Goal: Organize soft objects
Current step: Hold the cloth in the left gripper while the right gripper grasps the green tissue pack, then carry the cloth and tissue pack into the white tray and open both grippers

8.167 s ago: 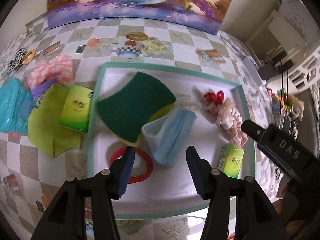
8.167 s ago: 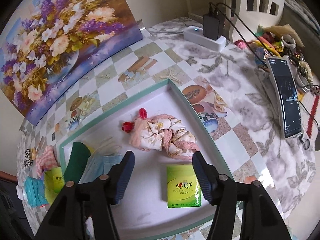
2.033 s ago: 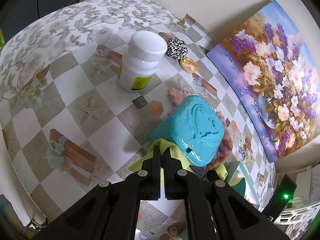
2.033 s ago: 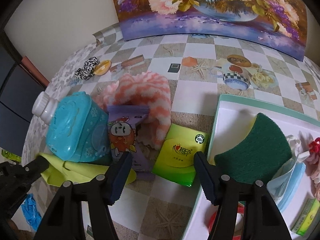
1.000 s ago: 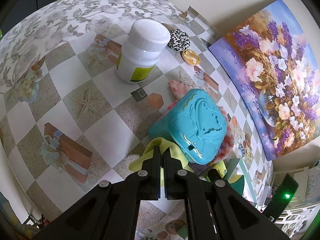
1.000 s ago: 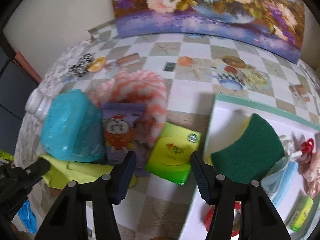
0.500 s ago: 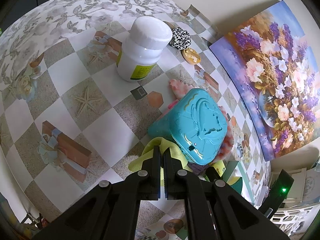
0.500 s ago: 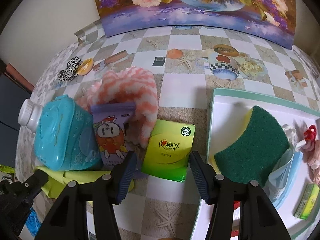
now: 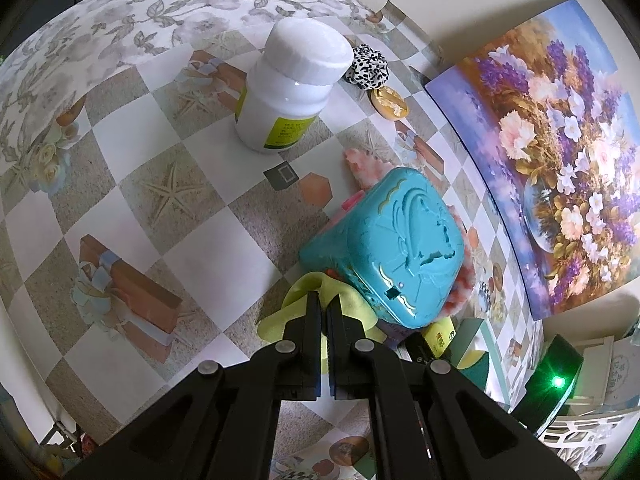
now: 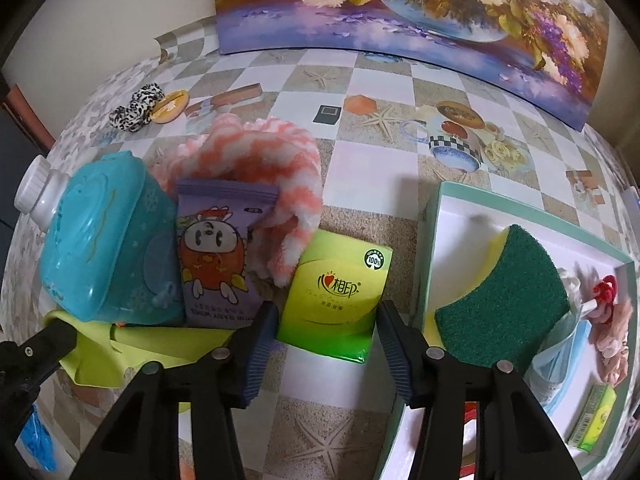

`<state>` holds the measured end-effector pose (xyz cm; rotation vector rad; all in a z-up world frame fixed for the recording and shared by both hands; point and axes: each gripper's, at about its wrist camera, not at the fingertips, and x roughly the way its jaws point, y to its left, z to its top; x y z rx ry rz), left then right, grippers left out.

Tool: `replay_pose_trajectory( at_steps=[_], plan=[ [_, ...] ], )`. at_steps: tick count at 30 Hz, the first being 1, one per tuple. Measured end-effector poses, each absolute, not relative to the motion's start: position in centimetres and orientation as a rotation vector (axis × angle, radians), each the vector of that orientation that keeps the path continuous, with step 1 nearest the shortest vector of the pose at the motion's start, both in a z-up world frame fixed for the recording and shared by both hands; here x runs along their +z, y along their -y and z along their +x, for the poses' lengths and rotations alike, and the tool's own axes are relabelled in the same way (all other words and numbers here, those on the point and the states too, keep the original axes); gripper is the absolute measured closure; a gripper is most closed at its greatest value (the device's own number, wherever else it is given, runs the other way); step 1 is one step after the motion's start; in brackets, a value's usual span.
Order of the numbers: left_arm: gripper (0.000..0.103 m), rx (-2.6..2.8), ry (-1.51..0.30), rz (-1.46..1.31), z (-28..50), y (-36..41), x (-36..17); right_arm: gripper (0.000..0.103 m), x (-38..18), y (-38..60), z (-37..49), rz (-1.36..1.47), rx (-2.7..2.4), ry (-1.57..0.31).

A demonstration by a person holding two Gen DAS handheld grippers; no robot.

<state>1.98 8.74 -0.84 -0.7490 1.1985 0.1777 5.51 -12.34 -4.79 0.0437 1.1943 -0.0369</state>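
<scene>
Left wrist: left gripper [image 9: 323, 300] pinched tight on the yellow-green cloth [image 9: 280, 318], pinned under the teal tub [image 9: 394, 240].
Right wrist: right gripper [image 10: 326, 322] wide open, straddling the green tissue pack [image 10: 338, 292] beside the tray [image 10: 434, 216], holding nothing.

Tabletop [image 10: 372, 168]: smooth printed oilcloth, slight sheen.
Turquoise container [image 10: 104, 240]: glossy moulded plastic, embossed relief.
White bottle [image 9: 292, 84]: smooth glossy plastic, ribbed cap.
Striped cloth [image 10: 260, 160]: fluffy pink-and-white chenille.
Yellow-green cloth [image 10: 160, 348]: thin, matt, soft.
Tissue pack [image 10: 336, 292]: shiny green plastic film.
Purple pouch [image 10: 216, 252]: printed foil-like film.
Sponge [image 10: 508, 296]: rough green scouring face on yellow foam.
Tray [image 10: 434, 240]: matt, white inside, teal rim.
Gripper fingers [image 10: 260, 344]: ribbed blue pads, matt black plastic.
</scene>
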Motion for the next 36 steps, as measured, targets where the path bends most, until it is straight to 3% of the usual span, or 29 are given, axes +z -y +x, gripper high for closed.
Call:
replay_pose_trajectory(
  at_steps=[36],
  plan=[
    [0.101, -0.16, -1.114, -0.553, 1.8, -1.4, 4.4, 0.051, 3.8, 20.9, -3.3, 0.388, -0.094, -1.051]
  ],
)
